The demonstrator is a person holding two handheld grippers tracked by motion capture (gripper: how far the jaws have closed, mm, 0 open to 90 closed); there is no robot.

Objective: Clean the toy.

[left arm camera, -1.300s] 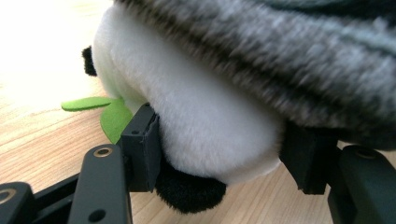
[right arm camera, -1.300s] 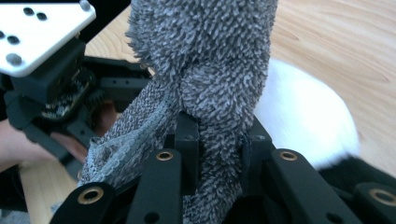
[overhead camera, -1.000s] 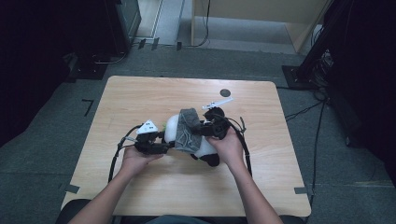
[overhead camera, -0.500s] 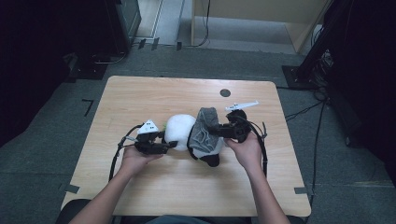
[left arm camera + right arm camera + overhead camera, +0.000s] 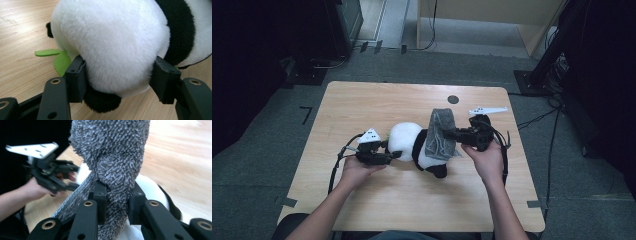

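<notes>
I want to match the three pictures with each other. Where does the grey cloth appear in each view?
High view: the grey cloth lies draped over the panda toy at table centre, right of its white head, pinched by the right gripper.
Left gripper view: the cloth is not in it.
Right gripper view: the cloth rises up the middle, clamped between the jaws.
Shared landmark: the panda toy's white plush, in all three views.
</notes>
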